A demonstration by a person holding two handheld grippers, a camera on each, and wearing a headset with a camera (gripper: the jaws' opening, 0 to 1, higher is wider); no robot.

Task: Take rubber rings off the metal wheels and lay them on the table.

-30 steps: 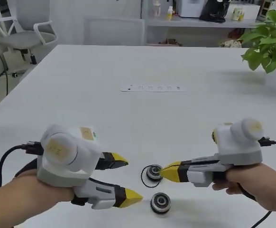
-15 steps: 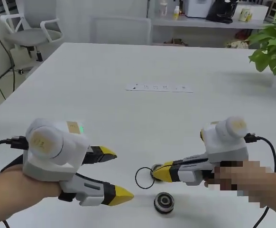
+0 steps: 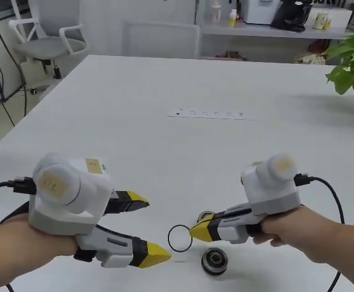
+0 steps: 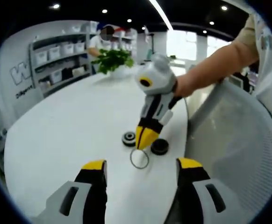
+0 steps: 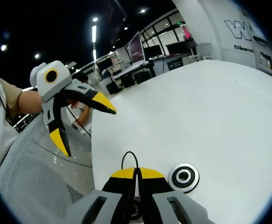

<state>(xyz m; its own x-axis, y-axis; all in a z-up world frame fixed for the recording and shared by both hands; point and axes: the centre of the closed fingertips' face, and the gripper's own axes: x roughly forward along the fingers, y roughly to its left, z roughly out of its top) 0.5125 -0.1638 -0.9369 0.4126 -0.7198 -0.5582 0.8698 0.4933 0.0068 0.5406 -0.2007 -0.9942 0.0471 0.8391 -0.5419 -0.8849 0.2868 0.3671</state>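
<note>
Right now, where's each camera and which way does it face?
Head view: on the headset, facing forward and down at the table; left hand, right hand show.
Left gripper view: rides the left gripper, faces the right gripper across its own open fingers; an arm shows.
Right gripper view: rides the right gripper, faces the left gripper over its own shut fingers.
Shared: all three show the rubber ring pinched by the right gripper.

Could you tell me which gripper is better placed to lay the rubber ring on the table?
Right. The right gripper pinches the thin black rubber ring in shut jaws, low over the white table; the left gripper is open, empty and apart from it.
</note>
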